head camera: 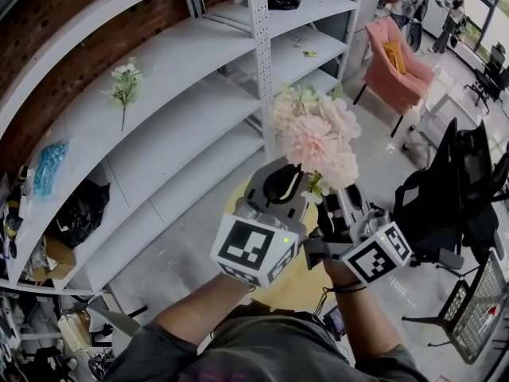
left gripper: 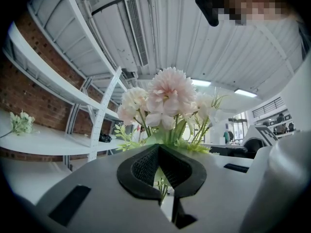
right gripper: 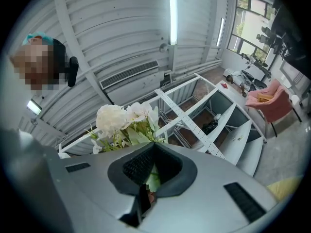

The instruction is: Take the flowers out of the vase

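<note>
While left gripper [left gripper: 160, 154] and right gripper [right gripper: 153, 149] clamp flowers [head camera: 314, 130] | upright, blooms topmost

Two grippers, left gripper [head camera: 277, 181] and right gripper [head camera: 340, 207]; one bunch of flowers [head camera: 314, 134] at centre; one loose sprig [head camera: 125, 82] upper left; one pink armchair [head camera: 395, 64] upper right.

Flowers [head camera: 314, 134] at centre, stems caught in left claw [head camera: 278, 180]. Right claw [head camera: 340, 207] just to their right, a leaf between its jaws. Shelving [head camera: 171, 62] runs along the left and far side. Single sprig [head camera: 123, 84] lies on a shelf, far left. Bags [head camera: 79, 209] on a shelf, near left. Armchair [head camera: 398, 62] far right; office chair [head camera: 457, 185] right of the claws.
</note>
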A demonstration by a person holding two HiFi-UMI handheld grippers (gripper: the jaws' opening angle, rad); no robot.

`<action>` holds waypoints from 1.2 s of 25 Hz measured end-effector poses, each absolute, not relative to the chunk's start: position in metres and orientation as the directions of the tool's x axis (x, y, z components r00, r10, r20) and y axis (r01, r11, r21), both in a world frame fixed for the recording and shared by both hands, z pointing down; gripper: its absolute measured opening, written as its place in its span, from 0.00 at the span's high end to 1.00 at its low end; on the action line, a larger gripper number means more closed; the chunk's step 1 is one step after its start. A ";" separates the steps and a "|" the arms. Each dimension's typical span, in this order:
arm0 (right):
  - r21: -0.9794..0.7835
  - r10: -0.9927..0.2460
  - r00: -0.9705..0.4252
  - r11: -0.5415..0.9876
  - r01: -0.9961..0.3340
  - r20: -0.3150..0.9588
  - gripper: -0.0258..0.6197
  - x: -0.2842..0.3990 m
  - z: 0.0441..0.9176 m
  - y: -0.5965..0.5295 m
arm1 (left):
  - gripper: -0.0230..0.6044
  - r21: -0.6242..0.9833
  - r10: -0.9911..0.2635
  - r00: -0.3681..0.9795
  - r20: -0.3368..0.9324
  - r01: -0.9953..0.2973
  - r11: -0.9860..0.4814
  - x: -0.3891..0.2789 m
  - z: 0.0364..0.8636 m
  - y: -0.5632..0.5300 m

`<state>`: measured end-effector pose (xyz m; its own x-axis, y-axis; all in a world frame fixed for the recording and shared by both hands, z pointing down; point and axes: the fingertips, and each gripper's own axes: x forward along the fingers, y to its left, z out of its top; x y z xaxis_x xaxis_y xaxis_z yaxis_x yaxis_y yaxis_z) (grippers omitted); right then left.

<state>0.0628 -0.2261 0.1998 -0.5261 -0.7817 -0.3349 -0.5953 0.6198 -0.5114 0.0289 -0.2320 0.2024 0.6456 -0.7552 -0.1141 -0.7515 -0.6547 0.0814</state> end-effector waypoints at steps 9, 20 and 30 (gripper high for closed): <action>-0.530 -0.784 -0.524 0.615 -0.583 -0.334 0.94 0.067 0.206 -0.233 | 0.95 0.088 -0.754 0.650 -0.096 -0.749 -0.657 0.034 0.210 -0.239; -0.545 -0.786 -0.527 0.610 -0.576 -0.323 0.94 0.071 0.216 -0.241 | 0.95 0.092 -0.762 0.642 -0.085 -0.757 -0.647 0.037 0.218 -0.246; -0.548 -0.787 -0.533 0.607 -0.576 -0.311 0.94 0.074 0.222 -0.248 | 0.95 0.098 -0.768 0.637 -0.069 -0.762 -0.640 0.041 0.224 -0.252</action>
